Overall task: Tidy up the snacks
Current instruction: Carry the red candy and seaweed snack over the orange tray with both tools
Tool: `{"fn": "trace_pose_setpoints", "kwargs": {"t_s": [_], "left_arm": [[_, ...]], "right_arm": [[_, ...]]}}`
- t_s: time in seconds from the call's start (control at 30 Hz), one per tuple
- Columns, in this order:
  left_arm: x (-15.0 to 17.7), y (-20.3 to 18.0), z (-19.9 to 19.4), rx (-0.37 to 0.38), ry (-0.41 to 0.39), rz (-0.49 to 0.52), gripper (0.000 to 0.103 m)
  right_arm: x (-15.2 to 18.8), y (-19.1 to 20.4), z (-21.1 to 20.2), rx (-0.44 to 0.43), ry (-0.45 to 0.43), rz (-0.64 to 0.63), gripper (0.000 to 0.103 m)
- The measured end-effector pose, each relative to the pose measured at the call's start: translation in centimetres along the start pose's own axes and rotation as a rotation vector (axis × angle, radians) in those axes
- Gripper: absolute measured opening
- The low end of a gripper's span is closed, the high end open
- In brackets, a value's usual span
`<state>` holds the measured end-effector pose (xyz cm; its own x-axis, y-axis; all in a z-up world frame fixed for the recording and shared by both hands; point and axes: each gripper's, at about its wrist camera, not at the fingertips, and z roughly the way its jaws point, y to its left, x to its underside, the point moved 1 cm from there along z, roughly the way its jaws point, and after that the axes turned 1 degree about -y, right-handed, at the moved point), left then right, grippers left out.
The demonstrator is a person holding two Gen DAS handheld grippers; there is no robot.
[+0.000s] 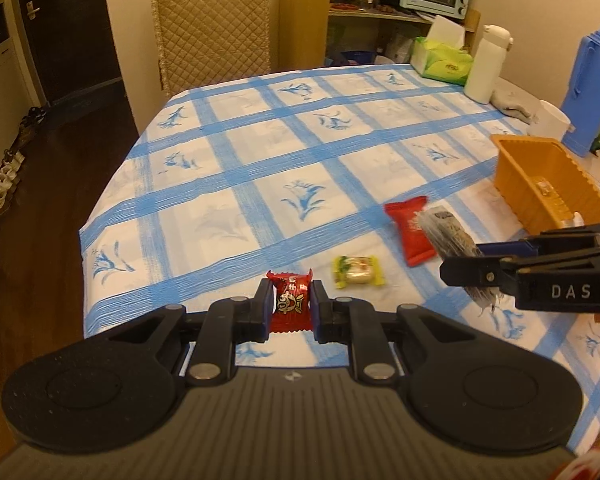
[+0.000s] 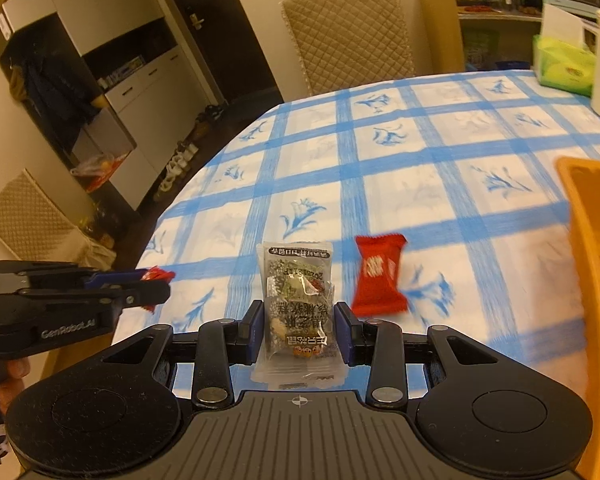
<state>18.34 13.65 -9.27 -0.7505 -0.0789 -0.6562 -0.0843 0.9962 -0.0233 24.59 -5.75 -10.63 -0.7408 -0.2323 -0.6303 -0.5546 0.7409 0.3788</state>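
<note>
My left tool point(image 1: 291, 307) is clenched tight on a small red candy point(image 1: 290, 300); my right tool point(image 2: 300, 330) grips a clear sesame snack packet point(image 2: 298, 308) above the counter point(image 2: 420, 168).

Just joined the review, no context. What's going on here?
A person is sorting snacks on a checked tablecloth with a gripper in each hand. The left gripper is shut on a small red candy. The right gripper holds a clear sesame snack packet. A bigger red packet and a yellow candy lie on the cloth. The orange basket sits to the right, with some snacks inside.
</note>
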Motion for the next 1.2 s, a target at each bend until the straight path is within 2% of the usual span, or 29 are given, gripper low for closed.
{"fn": "trace_pose_setpoints", "kwargs": {"t_s": [0.43, 0.87, 1.2], "left_arm": [[0.2, -8.9, -2.0, 0.125, -0.017, 0.087, 0.017], [-2.0, -19.0, -1.8, 0.258, -0.059, 0.201, 0.017], [-4.0, -25.6, -1.4, 0.321, -0.096, 0.253, 0.017]], "right_arm": [[3.6, -3.6, -9.2, 0.038, -0.063, 0.089, 0.037], [4.6, -10.0, -17.2, 0.181, -0.175, 0.179, 0.037], [4.0, -14.8, -21.4, 0.279, -0.238, 0.217, 0.037]]}}
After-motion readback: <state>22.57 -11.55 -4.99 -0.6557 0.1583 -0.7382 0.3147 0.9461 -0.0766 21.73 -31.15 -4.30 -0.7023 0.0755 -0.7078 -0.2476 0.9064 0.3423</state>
